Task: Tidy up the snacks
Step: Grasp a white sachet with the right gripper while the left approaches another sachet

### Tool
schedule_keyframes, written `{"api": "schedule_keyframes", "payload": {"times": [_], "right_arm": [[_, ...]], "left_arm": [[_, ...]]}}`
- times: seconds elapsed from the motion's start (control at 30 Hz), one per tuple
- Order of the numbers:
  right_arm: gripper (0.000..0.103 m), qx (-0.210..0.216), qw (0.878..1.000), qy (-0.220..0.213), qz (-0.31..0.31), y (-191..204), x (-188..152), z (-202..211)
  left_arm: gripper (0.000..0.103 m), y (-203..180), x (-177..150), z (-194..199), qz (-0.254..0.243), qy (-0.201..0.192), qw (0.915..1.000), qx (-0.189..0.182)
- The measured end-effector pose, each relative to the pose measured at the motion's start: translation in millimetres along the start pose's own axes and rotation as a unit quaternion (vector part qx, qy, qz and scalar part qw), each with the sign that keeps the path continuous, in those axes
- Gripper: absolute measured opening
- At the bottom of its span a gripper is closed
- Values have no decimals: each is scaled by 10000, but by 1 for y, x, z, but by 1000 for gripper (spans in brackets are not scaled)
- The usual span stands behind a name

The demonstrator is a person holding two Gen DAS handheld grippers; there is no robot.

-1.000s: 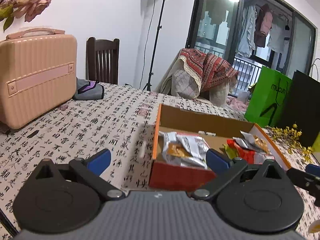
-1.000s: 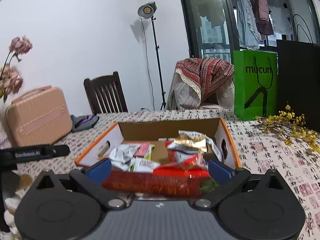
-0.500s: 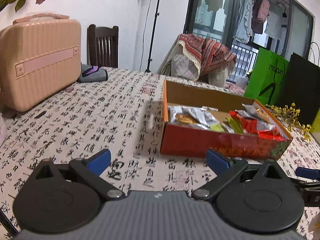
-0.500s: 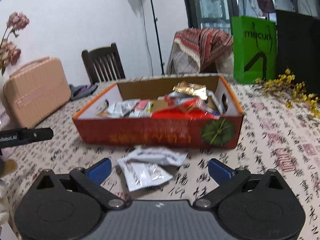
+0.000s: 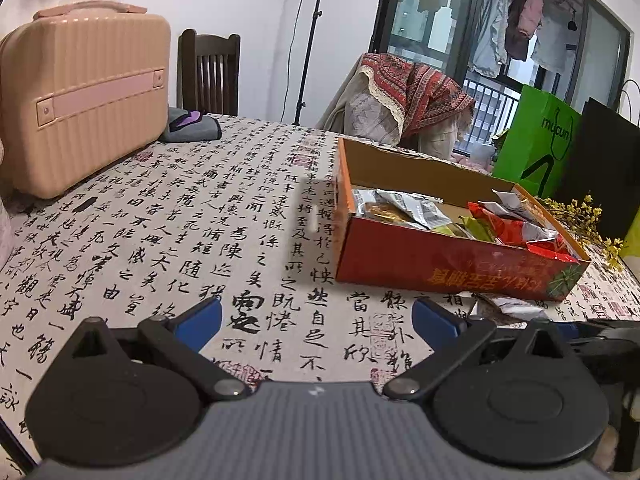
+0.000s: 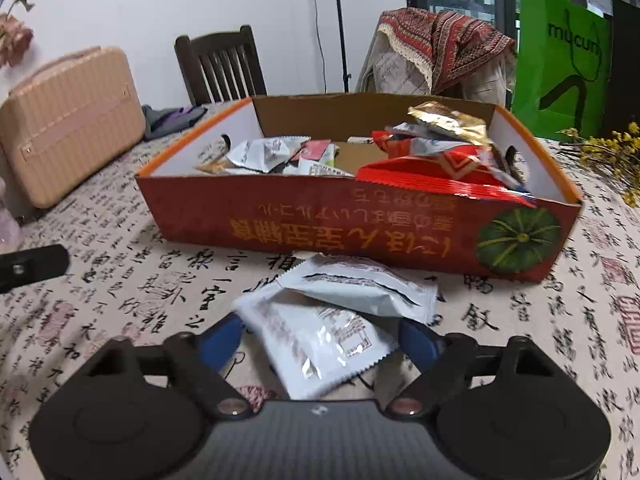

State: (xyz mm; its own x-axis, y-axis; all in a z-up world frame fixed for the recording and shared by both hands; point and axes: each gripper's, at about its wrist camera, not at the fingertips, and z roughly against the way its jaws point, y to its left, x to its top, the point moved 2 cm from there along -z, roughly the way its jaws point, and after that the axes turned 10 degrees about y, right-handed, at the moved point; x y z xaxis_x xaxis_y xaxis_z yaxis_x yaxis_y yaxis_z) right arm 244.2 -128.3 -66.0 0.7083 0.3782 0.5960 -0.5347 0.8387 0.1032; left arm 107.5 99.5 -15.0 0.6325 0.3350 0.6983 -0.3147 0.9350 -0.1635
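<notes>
Right gripper (image 6: 320, 336), jaws spread, straddled the nearer of two white packets (image 6: 316, 340) before the box (image 6: 360, 224); left gripper (image 5: 316, 320) hovered spread, empty.

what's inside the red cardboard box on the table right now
The red cardboard box holds loose snack packets: silver-white ones at the left, a large red packet with a gold foil one at the right. Bare cardboard shows mid-floor; whatever lies beneath the piles is hidden.
</notes>
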Motion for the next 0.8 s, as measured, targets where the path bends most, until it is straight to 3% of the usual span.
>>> {"api": "schedule_keyframes", "payload": {"times": [0.1, 0.3, 0.8], "right_arm": [[68, -18, 9997, -76, 213, 9, -2, 0], [56, 49, 9986, -162, 491, 24, -14, 10], [55, 66, 9935, -995, 554, 26, -25, 73]], "left_arm": [[103, 3, 0, 0, 46, -4, 10000, -9], [103, 5, -1, 0, 96, 10, 9999, -84], [103, -1, 3, 4, 127, -28, 9999, -65]]}}
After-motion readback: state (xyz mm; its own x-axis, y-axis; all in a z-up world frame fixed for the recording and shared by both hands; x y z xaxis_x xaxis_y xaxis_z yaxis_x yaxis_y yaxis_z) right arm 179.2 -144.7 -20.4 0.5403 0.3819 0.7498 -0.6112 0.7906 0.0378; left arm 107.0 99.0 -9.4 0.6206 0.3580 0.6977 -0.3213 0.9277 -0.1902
